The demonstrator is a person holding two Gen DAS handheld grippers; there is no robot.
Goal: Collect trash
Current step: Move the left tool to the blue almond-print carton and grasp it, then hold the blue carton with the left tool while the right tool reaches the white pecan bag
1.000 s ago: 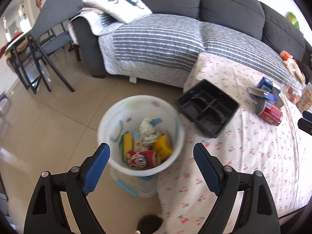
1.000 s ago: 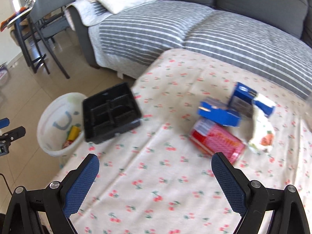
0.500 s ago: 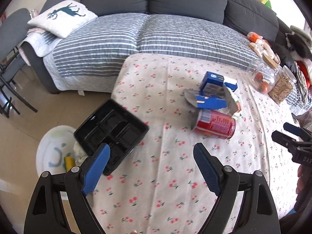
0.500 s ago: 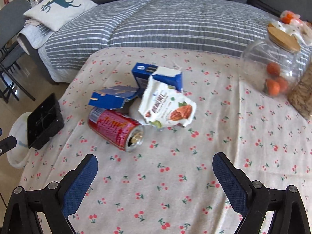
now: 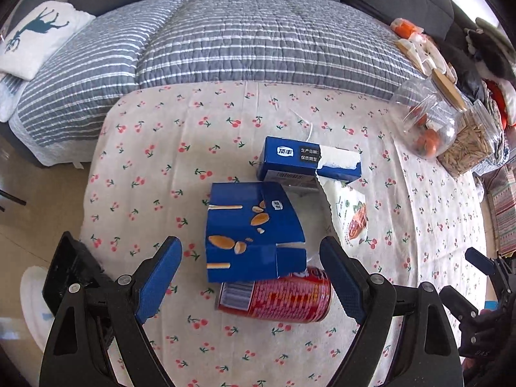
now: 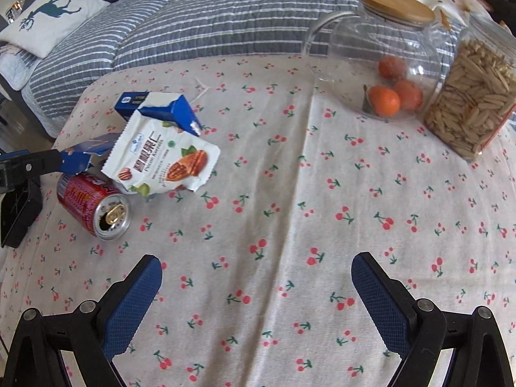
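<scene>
A red can (image 5: 274, 298) lies on its side on the cherry-print tablecloth (image 5: 154, 148). A flattened blue box (image 5: 251, 230) rests over it, another blue box (image 5: 309, 161) lies behind, and a white snack packet (image 5: 351, 216) is to the right. My left gripper (image 5: 251, 275) is open, its fingers either side of the can and flattened box. My right gripper (image 6: 256, 293) is open and empty over bare cloth, with the can (image 6: 93, 208), packet (image 6: 161, 158) and box (image 6: 161, 106) to its far left.
A black plastic tray (image 5: 69, 277) hangs over the table's left edge above a white bin (image 5: 34, 303) on the floor. A glass jar of oranges (image 6: 380, 64) and a jar of seeds (image 6: 471, 96) stand at the right. A sofa with a striped blanket (image 5: 242, 35) is behind.
My left gripper has swung from above the bin to the table and now straddles the can and blue box. My right gripper has moved right, away from the trash pile.
</scene>
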